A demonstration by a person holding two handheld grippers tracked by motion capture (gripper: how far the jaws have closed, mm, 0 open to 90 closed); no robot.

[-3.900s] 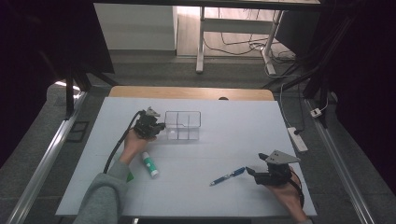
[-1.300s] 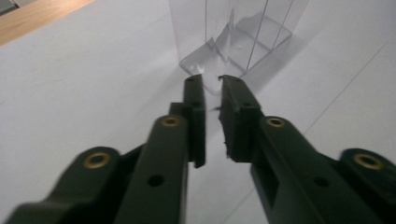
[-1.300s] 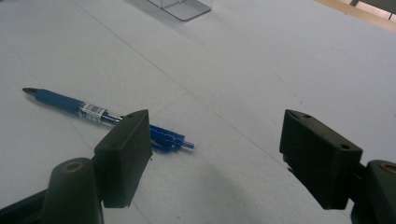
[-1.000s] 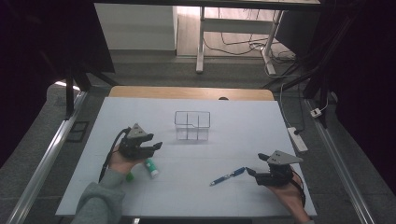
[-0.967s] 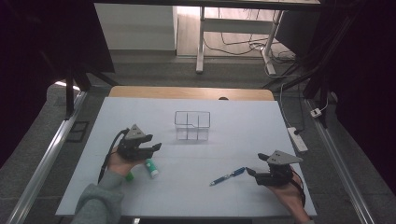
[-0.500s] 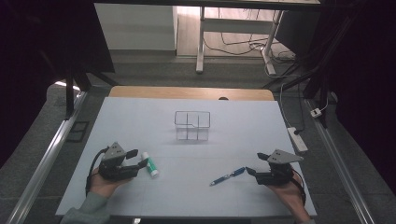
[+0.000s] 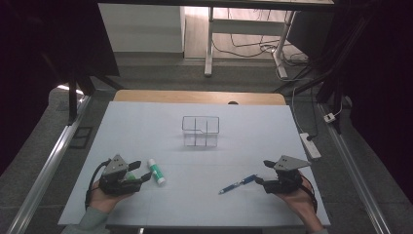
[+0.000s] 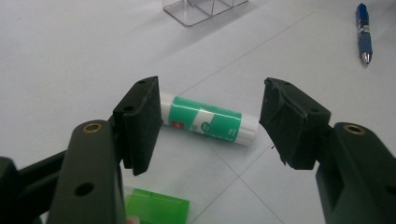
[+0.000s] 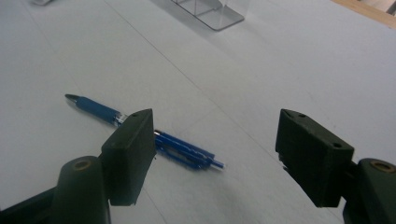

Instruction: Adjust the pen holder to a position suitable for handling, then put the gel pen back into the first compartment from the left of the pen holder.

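Since the earliest high view, the left gripper has been drawn back from the clear organizer to the near left of the table, and the organizer itself is found shifted slightly to the right. The right gripper is recorded in much the same place.

High view: the organizer is seen empty, set toward the far middle of the table. The glue stick lies well short of it, to its near left, just beside the left gripper. The blue pen lies to its near right, just ahead of the right gripper. Neither item is lifted; judged from this, both picks and both placements into the organizer remain outstanding. Open tabletop is noted between each item and the organizer, with nothing in the way. Both hands are held close to the near table edge.

Left gripper view: the jaws are spread, having just been opening, and the glue stick lies on the table just beyond them, untouched. A green block is seen underneath. The organizer is seen farther off.

Right gripper view: the jaws are spread, though just been narrowing, with nothing pinched. The pen lies beyond the jaw on the left, on the near side of the organizer.
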